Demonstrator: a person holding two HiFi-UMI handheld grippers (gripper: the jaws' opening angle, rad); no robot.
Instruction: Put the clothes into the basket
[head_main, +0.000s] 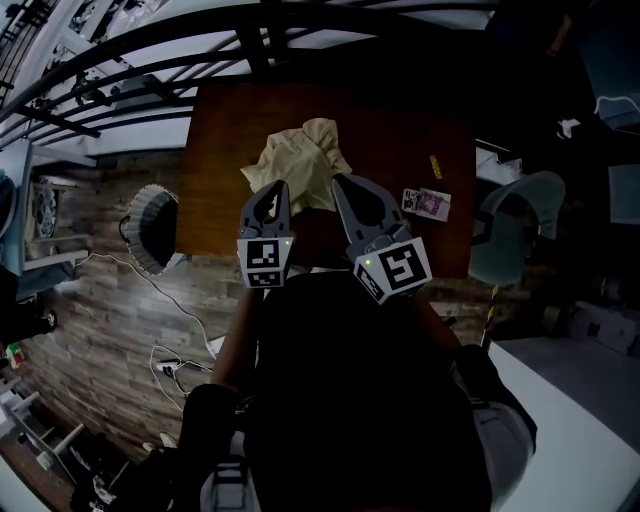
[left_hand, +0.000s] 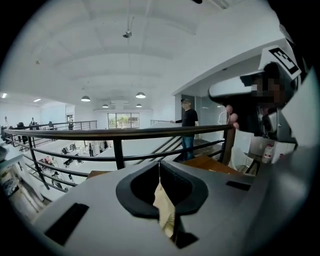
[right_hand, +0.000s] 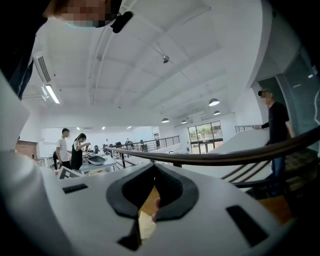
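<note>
A crumpled beige cloth (head_main: 300, 158) lies in a heap on the brown table (head_main: 400, 130), toward its near side. My left gripper (head_main: 281, 186) and right gripper (head_main: 337, 181) hover side by side just short of the cloth's near edge, pointing at it. Both look shut, tips together, with nothing gripped. In the left gripper view the left gripper (left_hand: 159, 163) shows the beige cloth (left_hand: 164, 207) through the slot behind its tips. In the right gripper view the right gripper (right_hand: 154, 165) shows a strip of cloth (right_hand: 145, 225) the same way. The basket (head_main: 135, 225) stands on the wooden floor left of the table.
A printed card (head_main: 425, 203) and a small yellow item (head_main: 436, 166) lie on the table's right part. A pale chair (head_main: 520, 225) stands to the right. A dark railing (head_main: 120, 75) runs behind the table. Cables (head_main: 170, 370) trail on the floor at left. People stand in the background.
</note>
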